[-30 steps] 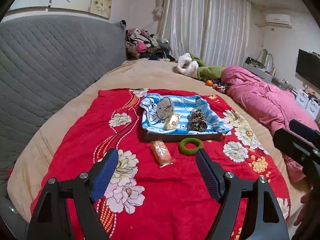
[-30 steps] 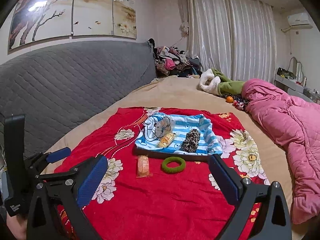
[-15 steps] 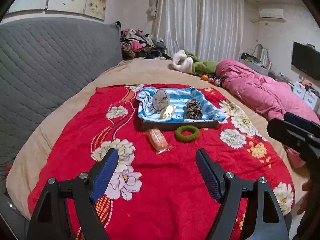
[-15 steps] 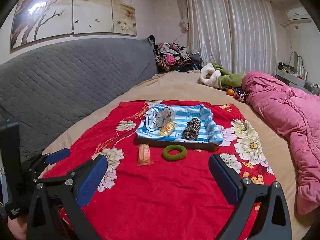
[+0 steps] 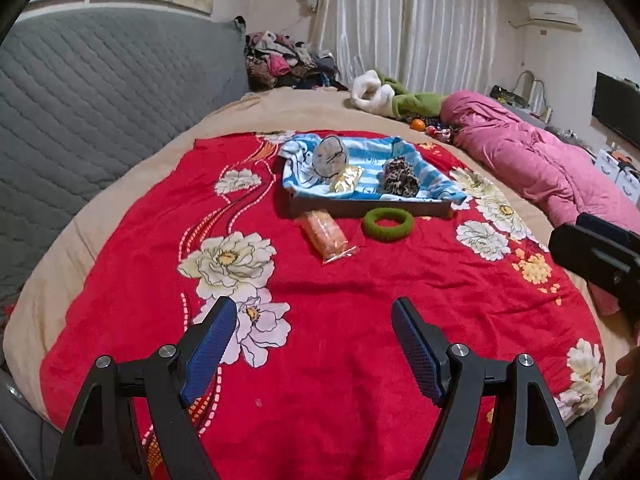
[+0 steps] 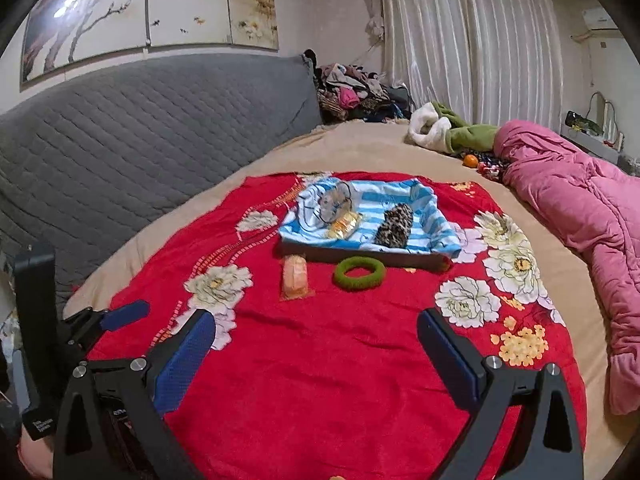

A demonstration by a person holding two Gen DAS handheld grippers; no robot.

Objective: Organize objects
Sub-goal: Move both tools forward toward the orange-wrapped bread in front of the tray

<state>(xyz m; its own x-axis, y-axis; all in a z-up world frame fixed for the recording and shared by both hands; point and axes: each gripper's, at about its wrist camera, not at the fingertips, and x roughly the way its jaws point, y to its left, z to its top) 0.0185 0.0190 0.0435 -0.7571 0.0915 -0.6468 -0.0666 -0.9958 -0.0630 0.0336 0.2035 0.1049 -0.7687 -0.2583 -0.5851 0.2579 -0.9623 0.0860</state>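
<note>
On a red floral blanket (image 5: 320, 320) (image 6: 320, 360) stands a shallow dark tray (image 5: 360, 205) (image 6: 400, 258) lined with a blue striped cloth. In it lie a grey round pouch (image 5: 330, 155) (image 6: 335, 201), a gold packet (image 5: 346, 180) (image 6: 343, 227) and a leopard-print item (image 5: 400, 176) (image 6: 394, 226). In front of the tray lie an orange packet (image 5: 325, 234) (image 6: 295, 276) and a green ring (image 5: 387, 224) (image 6: 359, 273). My left gripper (image 5: 314, 314) is open and empty, well short of them. My right gripper (image 6: 316, 324) is open and empty too.
A grey quilted headboard (image 6: 140, 140) runs along the left. A pink duvet (image 5: 540, 168) (image 6: 580, 208) lies at the right, with a green and white plush (image 6: 448, 130) and a clothes pile (image 6: 352, 92) behind. The other gripper shows at each view's edge.
Both grippers have sunk toward the blanket and drawn a little closer to the tray. Their jaws stay as wide as before. Nothing on the blanket has moved.
</note>
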